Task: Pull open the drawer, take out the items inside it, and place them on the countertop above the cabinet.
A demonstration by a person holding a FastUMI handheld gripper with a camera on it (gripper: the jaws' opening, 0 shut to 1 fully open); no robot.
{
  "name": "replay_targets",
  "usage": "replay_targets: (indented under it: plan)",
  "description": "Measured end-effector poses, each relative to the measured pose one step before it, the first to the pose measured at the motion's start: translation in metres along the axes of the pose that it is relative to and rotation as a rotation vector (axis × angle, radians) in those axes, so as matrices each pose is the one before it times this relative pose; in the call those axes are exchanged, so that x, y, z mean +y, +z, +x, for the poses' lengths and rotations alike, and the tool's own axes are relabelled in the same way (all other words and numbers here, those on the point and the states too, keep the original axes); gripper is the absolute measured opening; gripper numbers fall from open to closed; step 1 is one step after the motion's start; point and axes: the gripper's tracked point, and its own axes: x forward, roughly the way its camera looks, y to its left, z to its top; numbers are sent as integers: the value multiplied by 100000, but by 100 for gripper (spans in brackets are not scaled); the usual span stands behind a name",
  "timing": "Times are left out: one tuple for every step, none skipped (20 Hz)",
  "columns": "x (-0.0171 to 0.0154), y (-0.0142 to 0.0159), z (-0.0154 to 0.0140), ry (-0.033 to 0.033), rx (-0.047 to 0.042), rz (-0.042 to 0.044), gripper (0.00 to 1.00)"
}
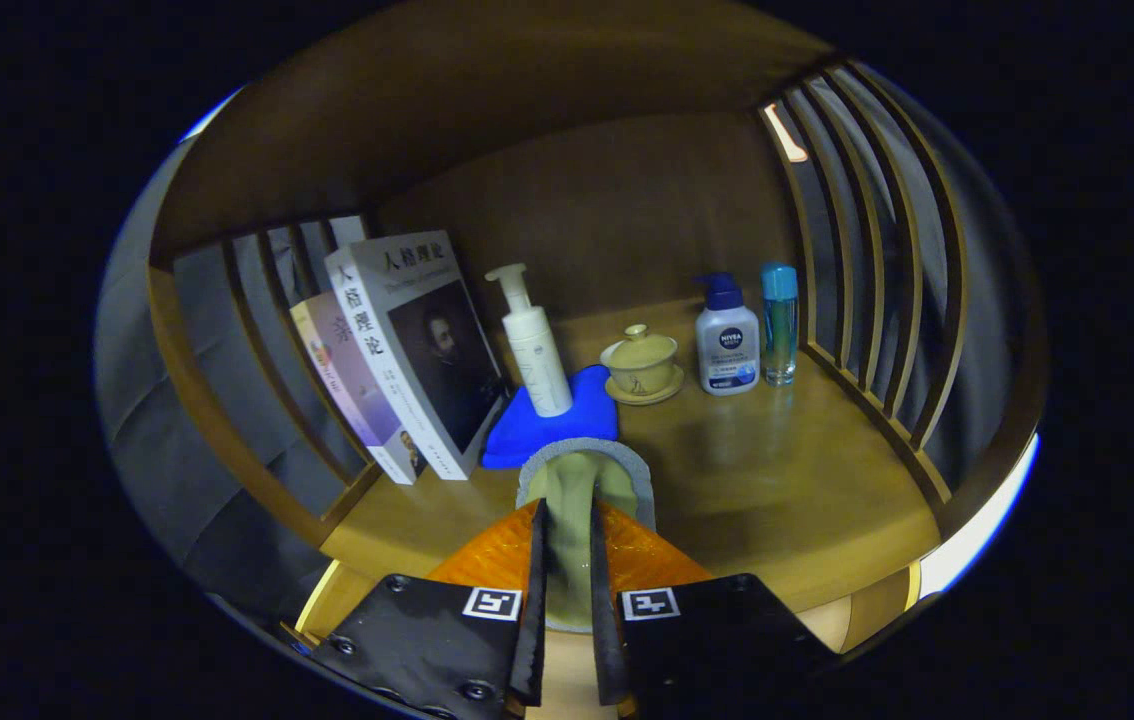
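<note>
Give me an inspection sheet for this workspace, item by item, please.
Surface: wooden countertop, glossy, inside a shelf with slatted sides.
Job's things: a yellow-green sponge with a grey backing is pinched between the fingers, above the countertop; a blue cloth lies just beyond it.
Clutter: two books lean against the left slats; a white pump bottle stands on the blue cloth; a lidded yellow cup on a saucer, a white-and-blue pump bottle and a teal-capped clear bottle stand near the back.
Grippers: gripper shut on the sponge.
Cables: nothing seen.
Surroundings: grey cloth behind the slats.
</note>
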Motion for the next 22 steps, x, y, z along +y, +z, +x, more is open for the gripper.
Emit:
replay_targets:
  plan:
    - [-297,-144,611,-874,746,-11,22]
    - [127,13,313,491,-435,614,23]
    - [-20,183,196,-275,-397,559,22]
    - [-61,3,209,-402,-660,255,22]
    - [-561,79,198,-1900,-545,-731,31]
    - [-123,-91,-84,-875,-712,-775,39]
    - [-71,94,62,-516,-733,-1298,48]
    - [-205,-175,-206,-1007,-651,-1748,56]
    - [280,95,-238,999,-715,-994,64]
    - [214,-74,-122,-88,-1110,-1479,73]
    - [-271,276,-624,-1147,-2329,-2672,81]
    - [-130,434,-442,-2034,-2435,-2323,89]
    - [-304,270,-682,-2282,-2856,-2778,98]
    - [78,320,-692,-806,-2616,-1613,98]
    - [363,321,-862,431,-2644,-1539,98]
    - [555,298,-1041,740,-2956,-1278,98]
    - [296,192,-1007,287,-2485,-862,98]
    - [322,127,-994,188,-2365,-673,98]
    - [343,236,-1182,-302,-2994,-565,98]
    - [411,187,-1203,254,-2851,-420,98]
    - [599,7,-1236,392,-2647,-491,98]
    - [396,-137,-1273,311,-2284,-941,98]
